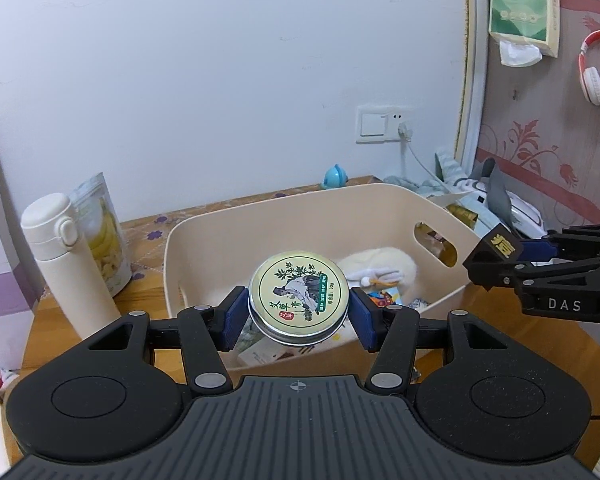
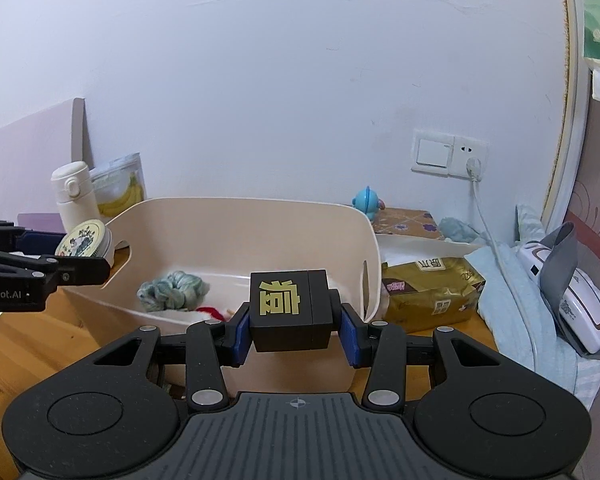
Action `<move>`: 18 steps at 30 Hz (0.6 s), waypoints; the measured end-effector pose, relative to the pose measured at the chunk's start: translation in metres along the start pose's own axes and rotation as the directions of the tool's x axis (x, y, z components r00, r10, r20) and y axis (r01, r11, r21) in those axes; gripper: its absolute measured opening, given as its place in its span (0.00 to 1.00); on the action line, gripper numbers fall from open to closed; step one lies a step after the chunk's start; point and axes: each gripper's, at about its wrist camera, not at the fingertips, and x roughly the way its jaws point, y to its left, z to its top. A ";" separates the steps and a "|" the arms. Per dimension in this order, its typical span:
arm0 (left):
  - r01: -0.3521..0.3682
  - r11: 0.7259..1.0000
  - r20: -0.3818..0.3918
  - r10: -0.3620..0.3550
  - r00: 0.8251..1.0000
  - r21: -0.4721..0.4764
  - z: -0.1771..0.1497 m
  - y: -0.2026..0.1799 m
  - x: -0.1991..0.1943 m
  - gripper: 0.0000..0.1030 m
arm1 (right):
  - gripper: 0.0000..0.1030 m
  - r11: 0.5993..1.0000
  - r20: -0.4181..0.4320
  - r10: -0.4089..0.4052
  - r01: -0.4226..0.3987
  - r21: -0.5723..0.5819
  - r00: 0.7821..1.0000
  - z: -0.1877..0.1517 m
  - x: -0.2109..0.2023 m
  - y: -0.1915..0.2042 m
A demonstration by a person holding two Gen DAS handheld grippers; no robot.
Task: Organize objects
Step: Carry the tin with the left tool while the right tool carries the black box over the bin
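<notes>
The left gripper (image 1: 298,314) pinches a round tin (image 1: 298,298) between its blue pads, the tin tilted with its printed lid toward the camera, above the near part of the beige bin (image 1: 284,216) on the desk (image 1: 44,328). The right gripper (image 2: 296,330) clamps a black cube (image 2: 290,310) squarely between its jaws, over the bin's near right rim.

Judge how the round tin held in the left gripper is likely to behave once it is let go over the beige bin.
The round tin looks like rigid metal, so it should hold its shape between the left gripper's fingers. Its smooth rim may be slippery, and the fingers grip only its edges. Being round and held tilted, it could roll on edge before settling flat in the beige bin, probably cushioned by the soft items there.
</notes>
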 end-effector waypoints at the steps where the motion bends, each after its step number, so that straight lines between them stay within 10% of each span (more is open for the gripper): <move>1: 0.001 1.000 -0.003 -0.001 1.000 -0.001 0.001 0.000 0.003 0.54 | 0.41 1.000 0.000 -0.001 0.001 0.004 1.000 0.001 0.002 -0.002; 18: 0.025 0.999 -0.091 -0.028 0.995 -0.032 0.007 0.002 0.064 0.54 | 0.41 1.000 -0.041 0.000 -0.001 -0.025 0.999 0.012 0.041 0.003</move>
